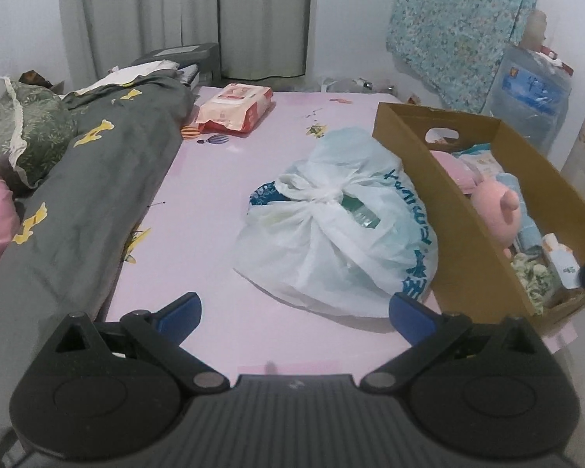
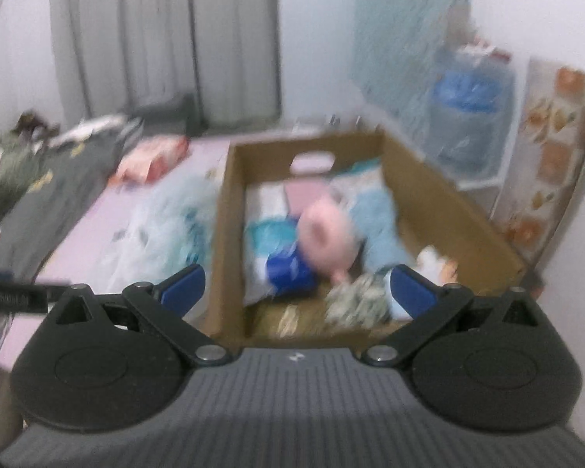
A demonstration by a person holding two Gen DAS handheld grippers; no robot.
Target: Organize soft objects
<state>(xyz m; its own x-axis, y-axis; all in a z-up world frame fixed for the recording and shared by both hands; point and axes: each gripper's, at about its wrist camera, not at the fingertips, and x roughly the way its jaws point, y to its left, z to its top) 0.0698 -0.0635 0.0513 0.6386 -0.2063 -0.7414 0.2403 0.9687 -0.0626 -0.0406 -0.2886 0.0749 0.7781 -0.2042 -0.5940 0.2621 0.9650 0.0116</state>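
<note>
Two grippers up, both with jaws spread wide and nothing between the pads. Left gripper (image 1: 295, 314) hangs over the near edge of the bed, blue fingertips (image 1: 179, 312) framing bare sheet just short of the plastic bag. Right gripper (image 2: 297, 286) sits over the near end of the cardboard box; that view is badly smeared, so detail there is rough.

Surface: pink bed sheet (image 1: 214, 202) with small cartoon prints, mostly bare in the middle. White plastic bag (image 1: 333, 230), knotted at the top, blue lettering down its side, lies on the sheet touching the box's left wall. Cardboard box (image 1: 405, 163) stands along the right edge of the bed, open top, hand-hole cut in the far wall. Inside it: pink plush toy (image 1: 495, 210) on its side, light blue cloth under and behind it, a green-and-white floral piece (image 1: 534, 277) at the near end, some packets at the far end. Right wrist view also shows what's probably a dark blue pouch (image 2: 288, 271) by the plush.

Left side: grey quilt (image 1: 97, 179) with yellow patches bunched along the bed edge, green frilled pillow (image 1: 31, 132) on top, pink cloth at far left. Red-and-white wipes pack (image 1: 236, 107) at the far end of the sheet.

Room: grey curtains (image 1: 183, 15) at the back, white walls, teal floral fabric (image 1: 460, 27) hanging at right, clear bag of blue stuff below it.
</note>
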